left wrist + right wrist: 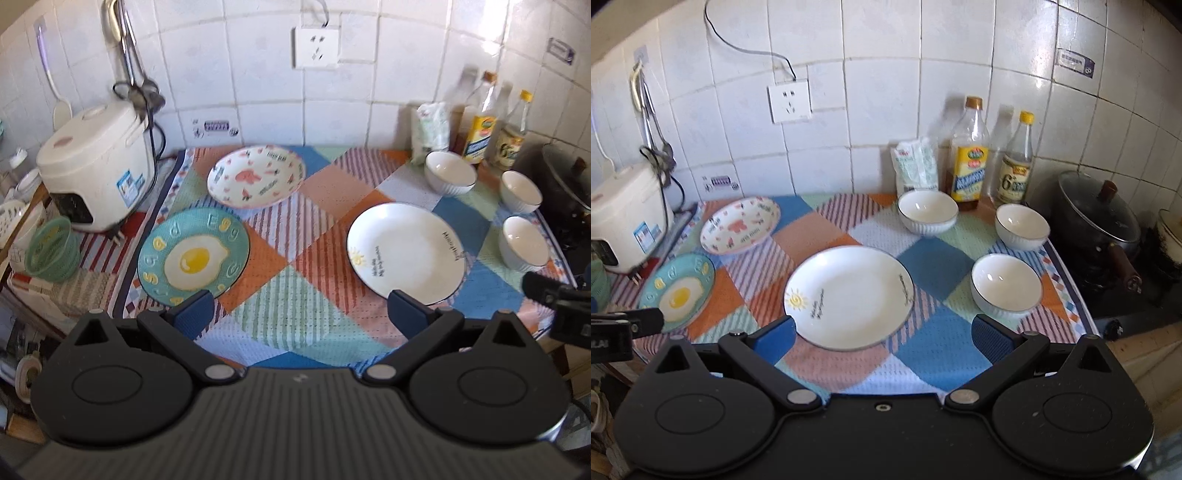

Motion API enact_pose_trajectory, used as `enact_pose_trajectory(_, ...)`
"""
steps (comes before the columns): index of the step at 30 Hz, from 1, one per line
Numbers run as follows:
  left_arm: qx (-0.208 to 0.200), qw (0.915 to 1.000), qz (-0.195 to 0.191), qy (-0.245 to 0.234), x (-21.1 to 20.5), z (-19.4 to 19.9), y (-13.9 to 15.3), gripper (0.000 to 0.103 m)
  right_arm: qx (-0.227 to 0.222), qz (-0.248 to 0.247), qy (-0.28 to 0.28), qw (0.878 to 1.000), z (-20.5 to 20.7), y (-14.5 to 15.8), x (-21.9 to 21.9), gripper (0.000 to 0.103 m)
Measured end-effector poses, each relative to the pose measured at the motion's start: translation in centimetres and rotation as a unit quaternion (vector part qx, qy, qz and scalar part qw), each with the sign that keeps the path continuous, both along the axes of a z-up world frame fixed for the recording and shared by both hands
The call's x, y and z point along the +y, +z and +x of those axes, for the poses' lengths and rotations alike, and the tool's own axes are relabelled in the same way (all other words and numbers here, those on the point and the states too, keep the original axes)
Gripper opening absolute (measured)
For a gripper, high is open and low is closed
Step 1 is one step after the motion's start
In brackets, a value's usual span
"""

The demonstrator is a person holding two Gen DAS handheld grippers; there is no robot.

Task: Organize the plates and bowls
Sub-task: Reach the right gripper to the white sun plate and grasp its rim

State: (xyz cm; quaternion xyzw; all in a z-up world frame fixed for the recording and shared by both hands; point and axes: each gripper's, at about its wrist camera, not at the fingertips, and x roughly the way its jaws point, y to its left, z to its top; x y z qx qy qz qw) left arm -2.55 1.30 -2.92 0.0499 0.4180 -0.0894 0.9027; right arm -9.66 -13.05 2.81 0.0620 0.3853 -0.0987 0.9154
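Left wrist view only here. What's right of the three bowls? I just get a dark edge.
Observer: A black lidded pot on a stove, just off the cloth.
Operator: Anything past it?
Observer: A pale pot, mostly cut off by the frame.
Operator: Right claw state?
Observer: Right claw is open and empty, over the near rim of the white plate.
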Motion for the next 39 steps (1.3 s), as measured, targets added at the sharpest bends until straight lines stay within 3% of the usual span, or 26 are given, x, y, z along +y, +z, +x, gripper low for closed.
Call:
enact_pose_trajectory(6,0.023,0.9995,-0.017,-0.016,-0.8,3.0,-3.9,0.100,-0.074,-0.007,0.039,0.996,0.0,-1.7,-1.8,0.103)
enact_pose_trajectory(9,0.000,0.9995,-0.002,-0.032,-1.9,4.2,-5.8,0.099,-0.122,-0.008,0.046,0.991,0.4,-2.8,-3.7,0.103)
enact_pose_trajectory(15,-0.022,0.9970,0.018,-0.072,-4.3,7.2,-9.4,0.099,-0.117,-0.028,0.083,0.989,3.5,-6.8,-5.8,0.102)
enact_pose_trajectory(21,-0.023,0.9955,-0.038,-0.084,-5.4,10.1,-13.5,0.096,-0.082,0.057,0.069,0.993,6.3,-13.2,-8.2,0.093)
enact_pose_trajectory(23,-0.010,0.9954,-0.052,-0.080,-5.8,11.2,-15.0,0.094,-0.068,0.077,0.066,0.993,7.1,-15.4,-8.6,0.087)
enact_pose_trajectory(24,-0.004,0.9951,-0.058,-0.081,-6.0,11.5,-15.7,0.093,-0.054,0.092,0.058,0.993,7.7,-16.5,-8.8,0.078)
enact_pose_trajectory(25,0.001,0.9947,-0.060,-0.083,-6.3,11.9,-16.2,0.090,-0.041,0.111,0.056,0.991,8.2,-17.6,-9.1,0.063)
enact_pose_trajectory(27,0.018,0.9930,-0.071,-0.092,-6.7,12.6,-16.9,0.084,-0.005,0.152,0.053,0.987,9.3,-19.5,-9.7,0.050)
enact_pose_trajectory(30,0.057,0.9894,-0.095,-0.094,-6.9,13.5,-17.8,0.064,-0.019,0.207,0.034,0.978,9.7,-20.4,-10.4,0.038)
enact_pose_trajectory(32,0.075,0.9873,-0.107,-0.090,-6.9,14.0,-18.3,0.055,-0.020,0.218,0.025,0.976,10.0,-20.6,-10.6,0.023)
enact_pose_trajectory(34,0.080,0.9893,-0.098,-0.073,-7.1,14.3,-18.8,0.052,-0.022,0.228,0.023,0.973,10.3,-20.7,-10.8,0.019)
enact_pose_trajectory(35,0.083,0.9905,-0.088,-0.065,-7.1,14.5,-19.2,0.043,-0.022,0.229,0.023,0.973,10.4,-20.8,-10.8,0.019)
enact_pose_trajectory(39,0.096,0.9875,-0.108,-0.063,-7.0,14.7,-19.3,0.031,-0.024,0.240,0.022,0.970,10.5,-21.2,-11.1,0.019)
